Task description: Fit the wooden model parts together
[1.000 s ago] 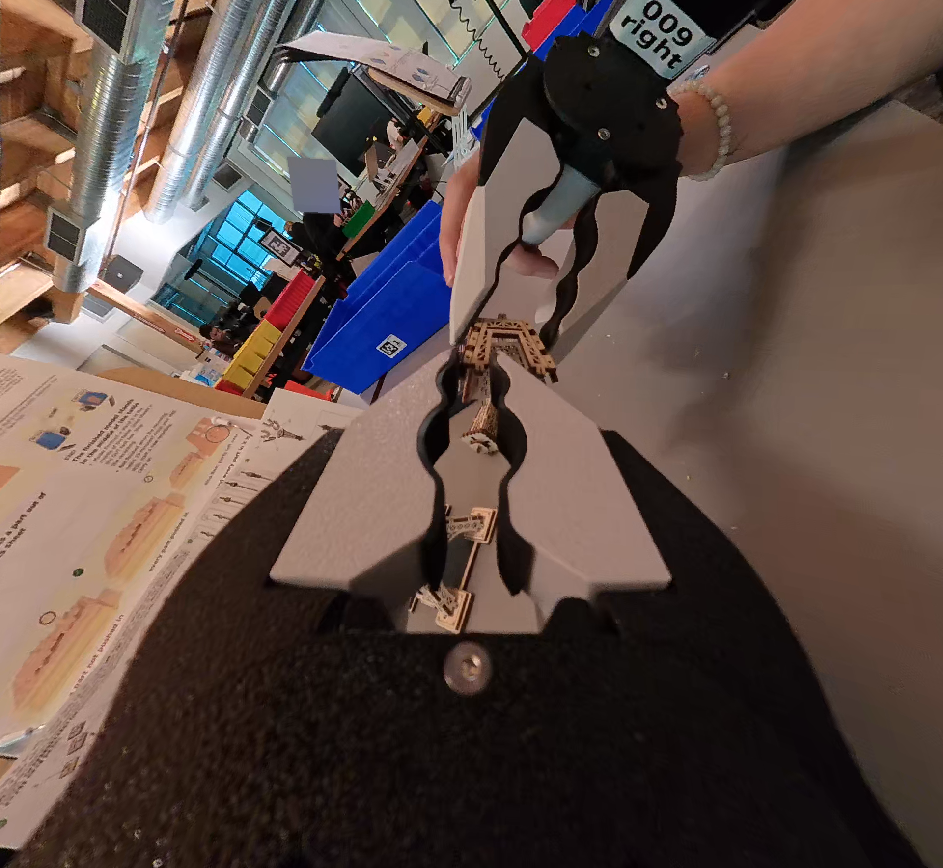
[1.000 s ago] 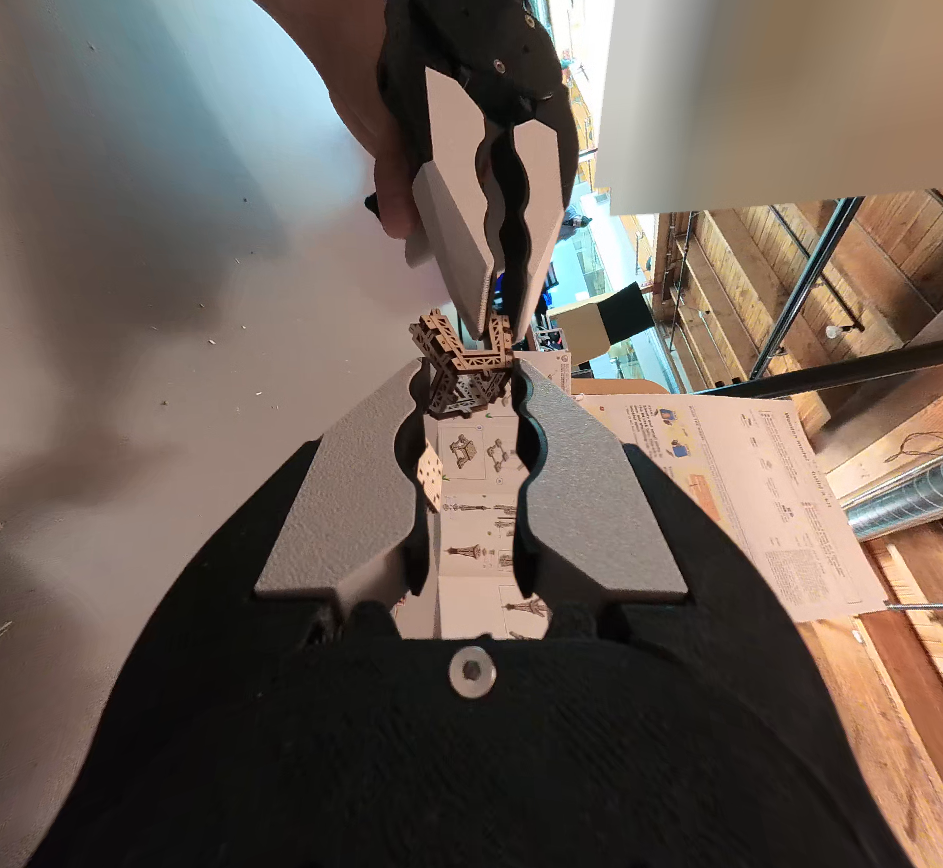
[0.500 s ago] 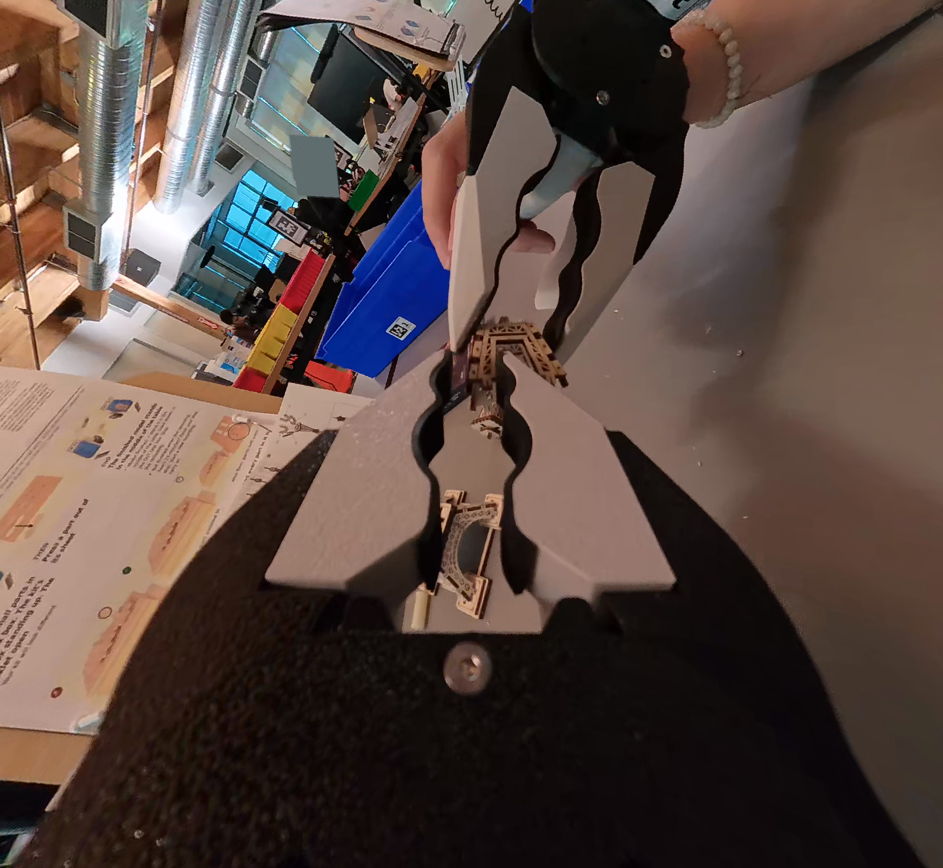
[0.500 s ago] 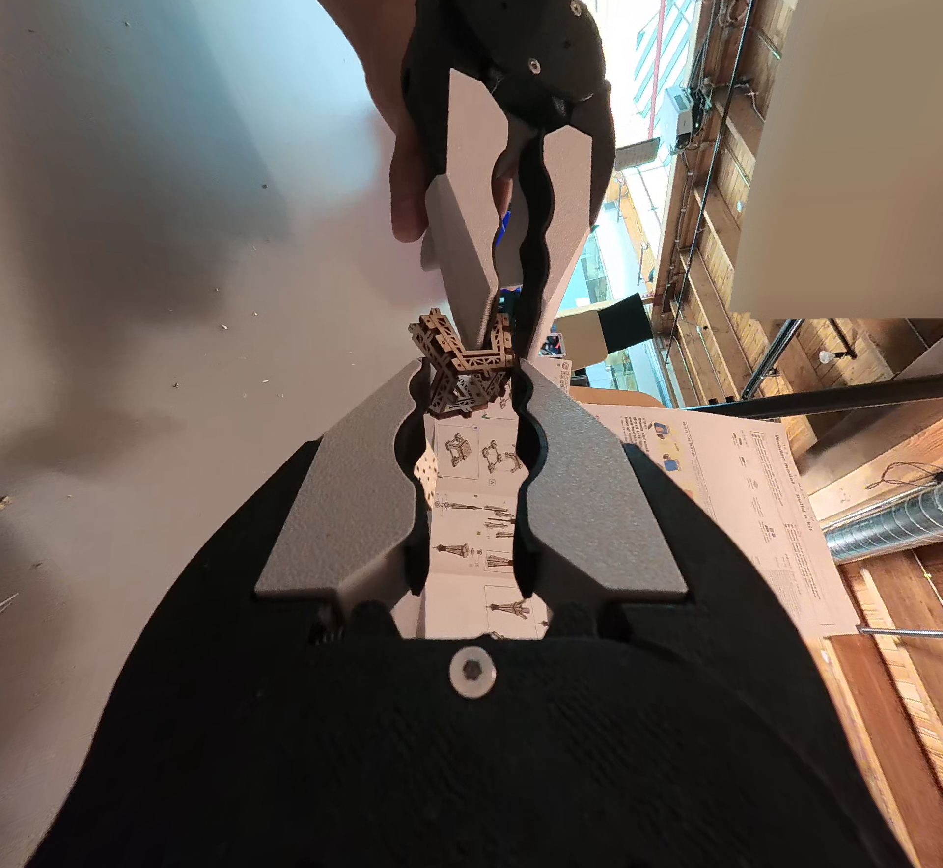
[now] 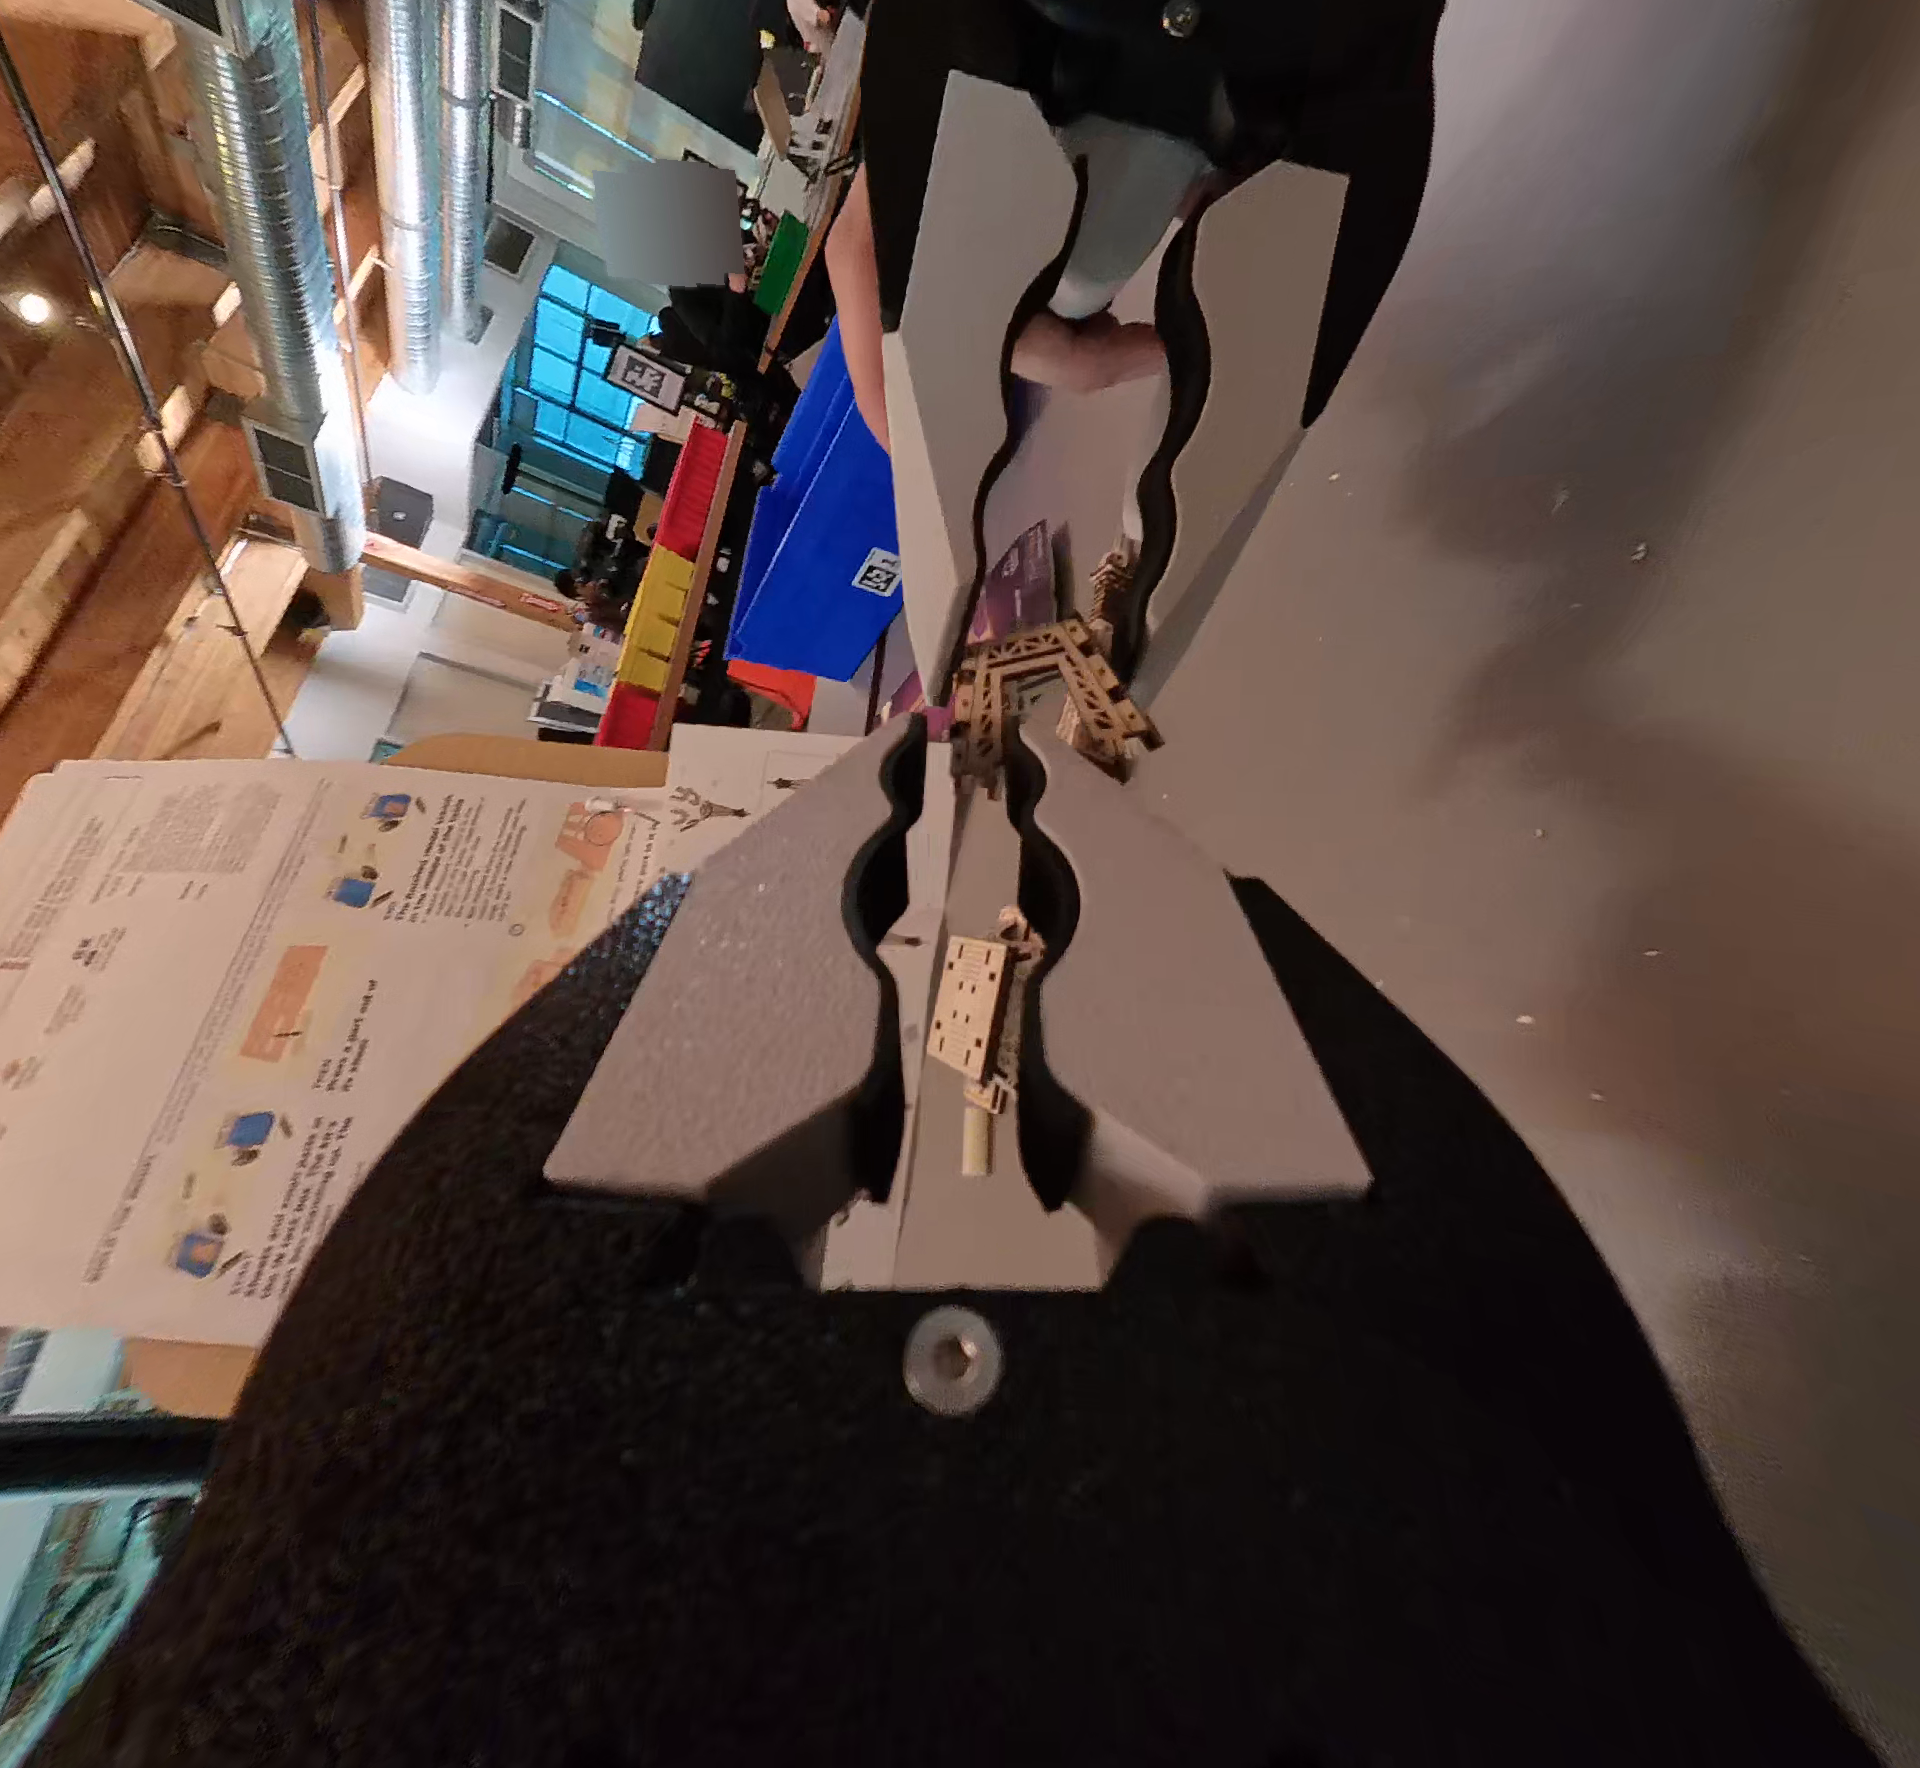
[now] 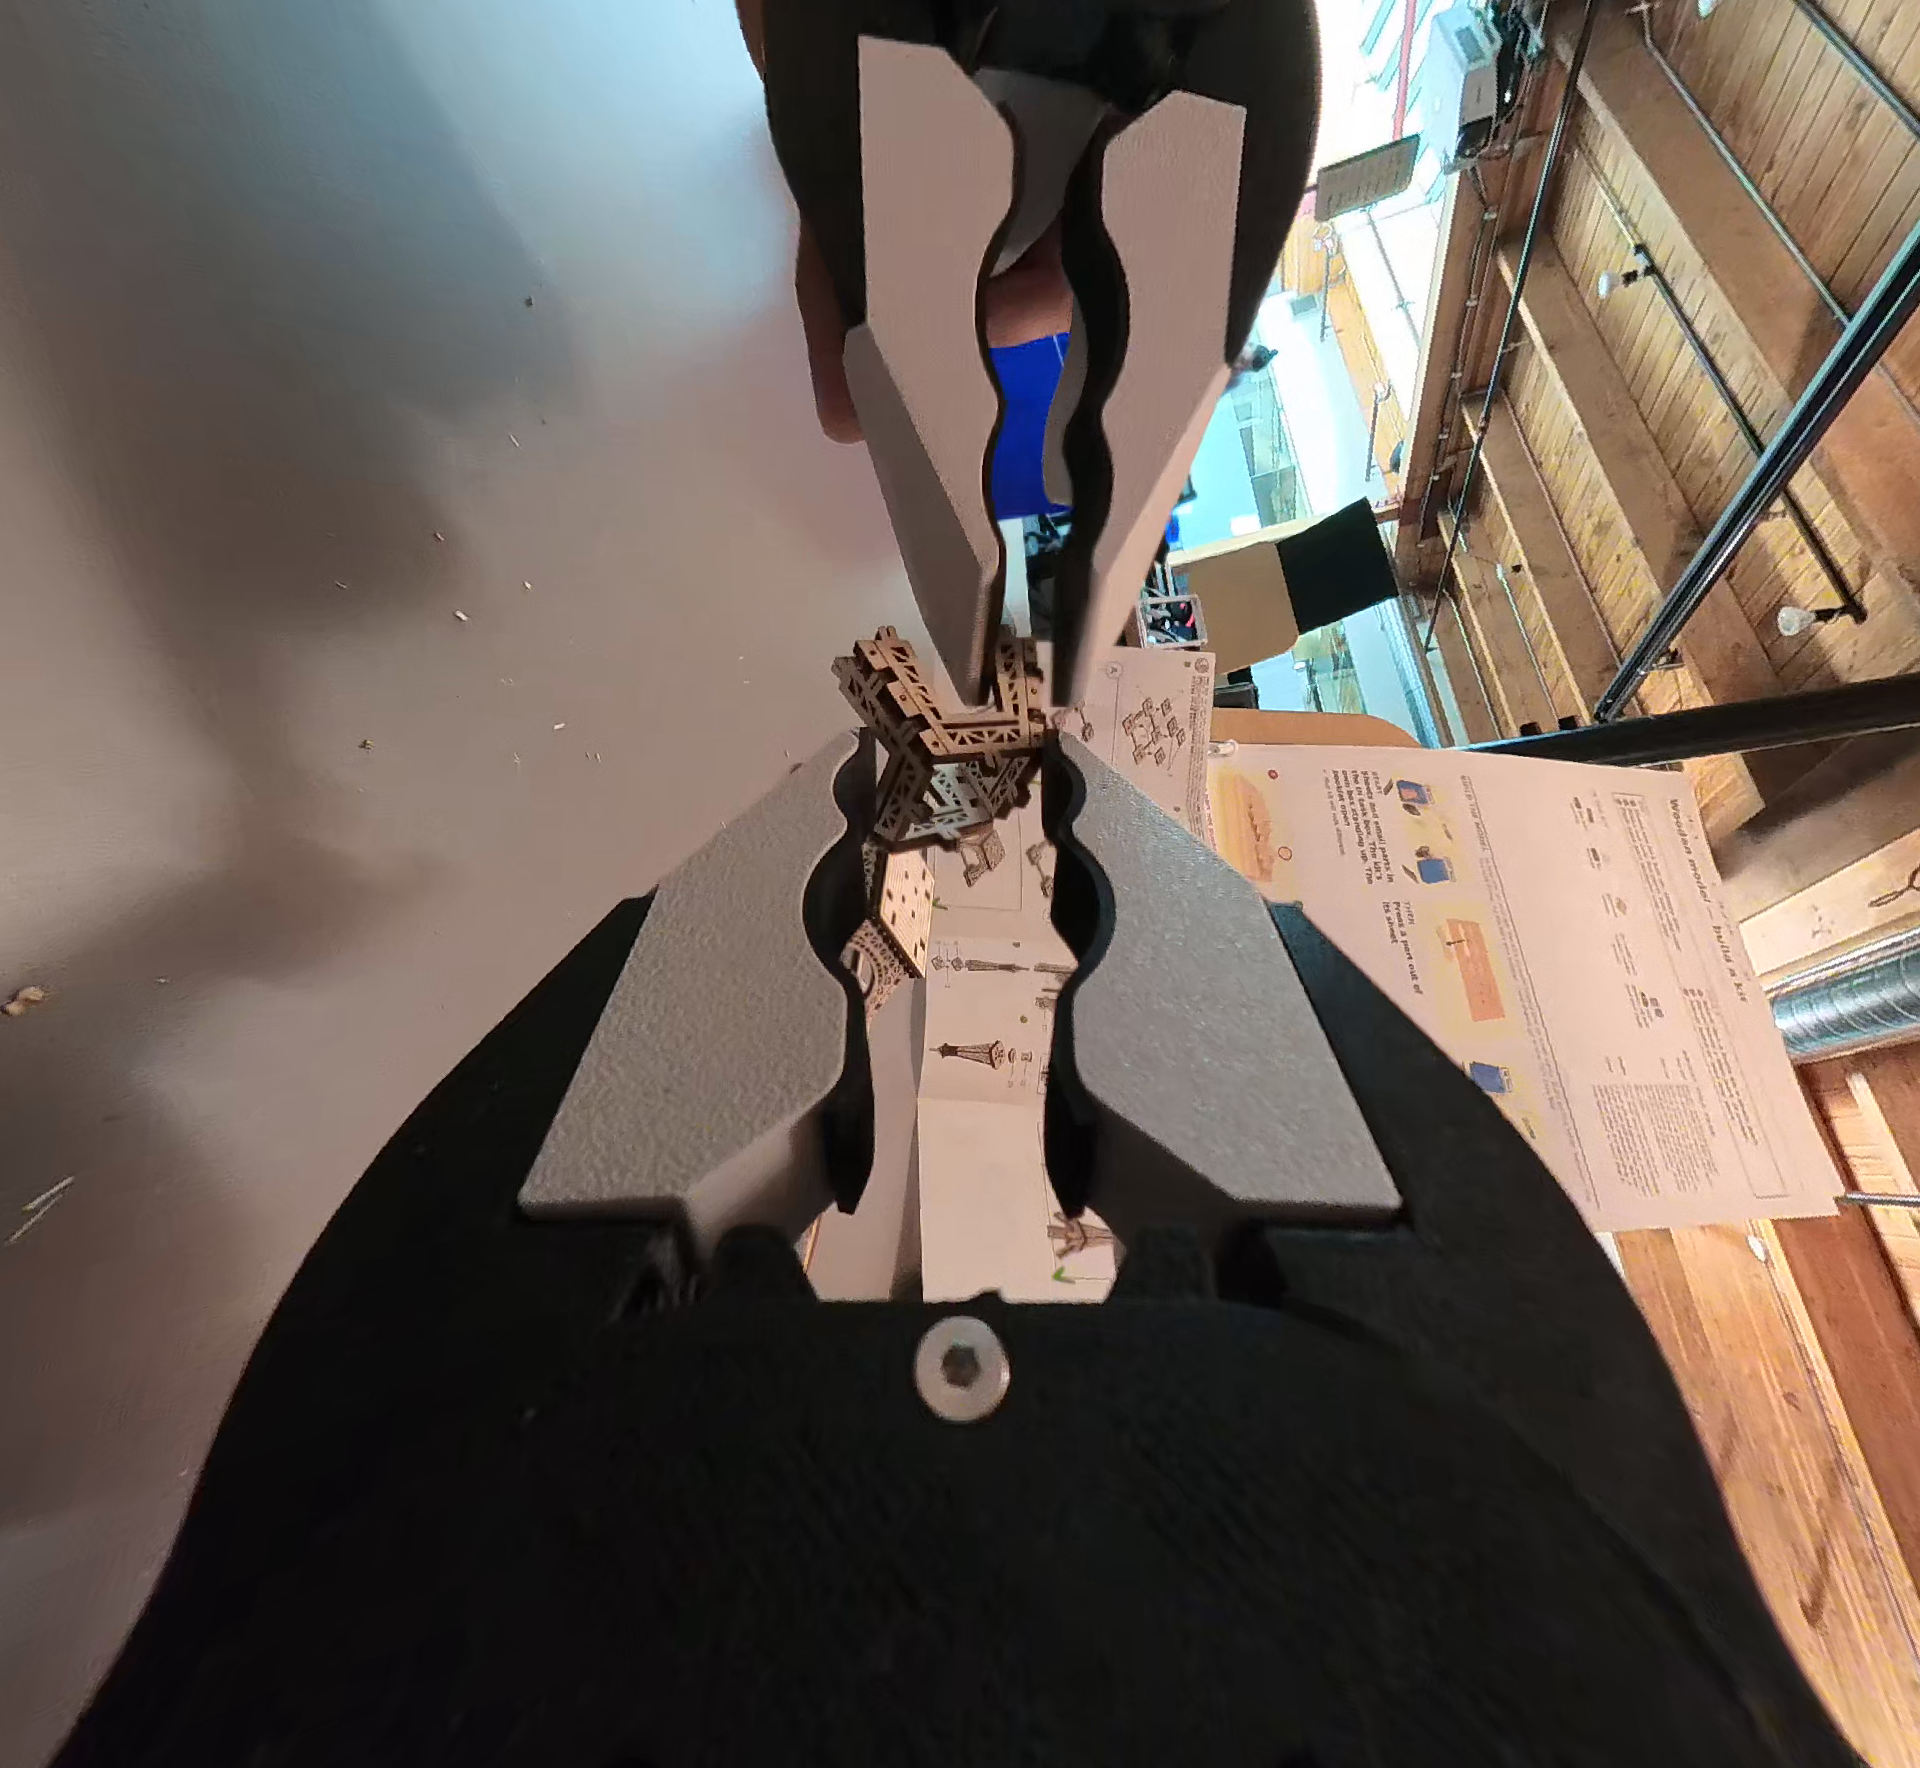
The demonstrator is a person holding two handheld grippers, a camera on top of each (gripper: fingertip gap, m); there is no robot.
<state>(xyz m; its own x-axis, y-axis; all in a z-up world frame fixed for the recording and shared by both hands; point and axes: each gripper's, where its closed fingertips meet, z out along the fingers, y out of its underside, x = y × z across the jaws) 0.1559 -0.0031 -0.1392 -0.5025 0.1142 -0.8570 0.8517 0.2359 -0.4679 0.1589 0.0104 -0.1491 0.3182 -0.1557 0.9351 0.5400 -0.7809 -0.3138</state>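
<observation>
Big shared workshop or maker space. Exposed silver ducting (image 5: pixel 260 191) under timber ceiling (image 6: pixel 1683 264). Blue storage bins (image 5: pixel 821 565), red and yellow ones (image 5: pixel 670 596) on far benches. Grey tabletop (image 5: pixel 1558 679), printed instruction sheets (image 5: pixel 239 991) spread out.

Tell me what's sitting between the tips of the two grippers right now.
The wooden lattice model sits there. In the right wrist view, the right gripper grips its lower body and the left gripper pinches its top; nothing else sits between.
</observation>
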